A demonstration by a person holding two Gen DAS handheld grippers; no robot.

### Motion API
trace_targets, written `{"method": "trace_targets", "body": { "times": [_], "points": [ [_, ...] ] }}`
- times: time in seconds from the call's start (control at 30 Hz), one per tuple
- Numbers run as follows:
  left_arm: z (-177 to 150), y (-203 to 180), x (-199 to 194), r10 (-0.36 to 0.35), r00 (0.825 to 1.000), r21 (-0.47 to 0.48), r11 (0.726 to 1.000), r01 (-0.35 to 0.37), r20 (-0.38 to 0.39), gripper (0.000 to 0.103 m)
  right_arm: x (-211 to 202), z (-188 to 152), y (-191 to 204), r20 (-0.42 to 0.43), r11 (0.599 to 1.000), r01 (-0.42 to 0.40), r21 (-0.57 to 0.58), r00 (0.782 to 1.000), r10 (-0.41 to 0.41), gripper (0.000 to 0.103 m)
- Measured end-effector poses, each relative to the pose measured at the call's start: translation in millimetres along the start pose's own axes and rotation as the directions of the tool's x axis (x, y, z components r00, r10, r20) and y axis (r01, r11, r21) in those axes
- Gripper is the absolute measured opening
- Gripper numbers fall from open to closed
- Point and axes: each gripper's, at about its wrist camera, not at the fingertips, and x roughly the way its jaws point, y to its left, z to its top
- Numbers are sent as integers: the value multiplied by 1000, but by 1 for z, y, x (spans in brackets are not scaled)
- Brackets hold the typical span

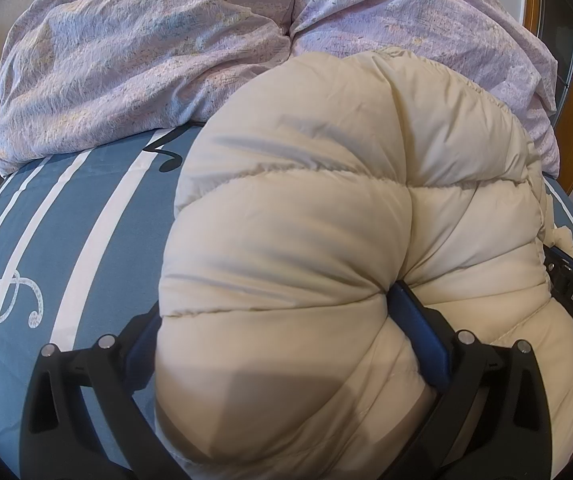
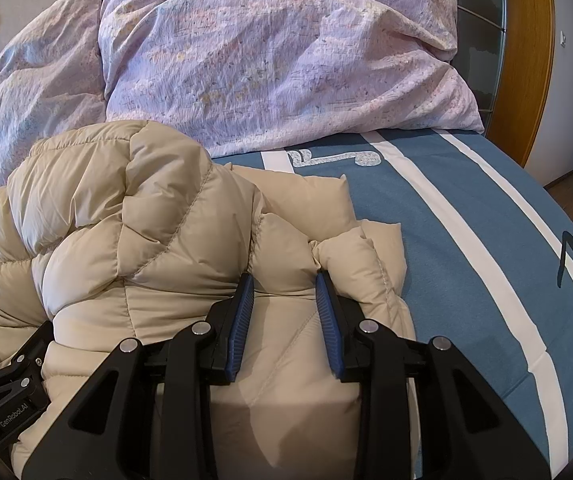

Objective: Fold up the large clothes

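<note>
Nearest in the left wrist view, the left gripper (image 1: 282,332) stands spread wide with a thick roll of the cream jacket (image 1: 306,240) bulging between its fingers (image 1: 420,340); both pads press into the padding, so it is grasping the jacket, the left pad half buried under the bulge; at the right edge of that view a black tool body shows, which I take to be the other gripper.

In the right wrist view, the right gripper (image 2: 284,320) has its blue pads (image 2: 242,324) set closer, pinching a narrower ridge of the jacket (image 2: 134,240) near its right-hand edge; it too is clamped on the jacket; the left gripper's black frame (image 2: 10,384) shows at the lower left, just beside the bundle.

The jacket lies on the blue striped sheet (image 2: 466,260), already gathered into a compact, doubled-over heap and not spread flat; a looser flap pokes out at its right side.

Beyond it, the lilac duvet (image 2: 278,60) is heaped at the head of the bed, touching the jacket's far edge; a wooden frame (image 2: 526,60) stands behind on the right.

As a judgement, the folding looks well advanced; what is left seems to be pressing the bundle down, tucking the flap and letting go.
</note>
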Motion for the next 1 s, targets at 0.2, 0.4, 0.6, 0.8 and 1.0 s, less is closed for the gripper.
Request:
{"method": "trace_targets", "body": {
  "times": [0.2,0.4,0.6,0.8,1.0],
  "points": [
    [0,0,0,1,1000,0,1000,-1,1,101,0,0,0,0,1000,0,-1,1000,0,34],
    [0,0,0,1,1000,0,1000,-1,1,101,0,-1,0,0,1000,0,-1,1000,0,34],
    [-1,-1,1,0,1000,-1,1000,0,2,101,0,-1,0,1,1000,0,-2,1000,0,34],
    [-1,-1,1,1,1000,-1,1000,-1,3,101,1,-1,0,1,1000,-2,-2,1000,2,34],
    [-2,-1,0,-1,1000,3,1000,1,3,101,-3,3,-1,-18,1000,-10,-21,1000,10,35]
  ]
}}
